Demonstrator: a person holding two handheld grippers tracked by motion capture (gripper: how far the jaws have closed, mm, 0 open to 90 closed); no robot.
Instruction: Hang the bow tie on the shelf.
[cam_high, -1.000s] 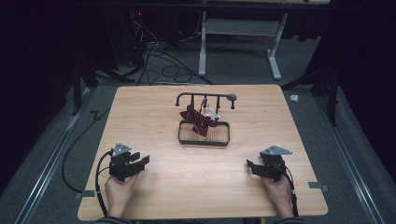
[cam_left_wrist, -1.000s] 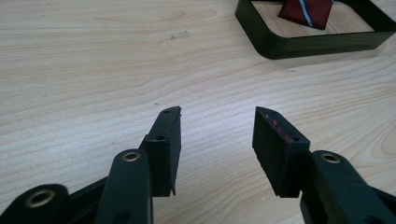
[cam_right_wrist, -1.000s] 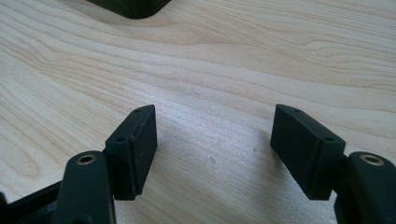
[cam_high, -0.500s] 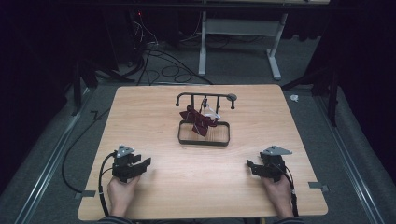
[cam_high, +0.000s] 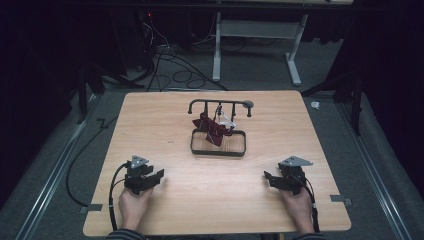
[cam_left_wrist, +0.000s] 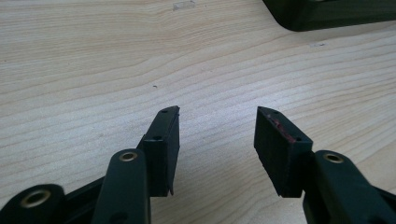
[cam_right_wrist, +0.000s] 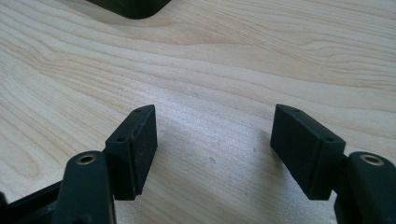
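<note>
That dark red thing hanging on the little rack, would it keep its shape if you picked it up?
Probably not. The dark red cloth drapes in folds from the rack into the tray, so it looks floppy and light. It may snag on the bar as it's lifted, and the thin-barred rack could tip.

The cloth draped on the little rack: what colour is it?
Dark red, maroon-like; the cloth shows best in the high view, hanging over the black tray.
</note>
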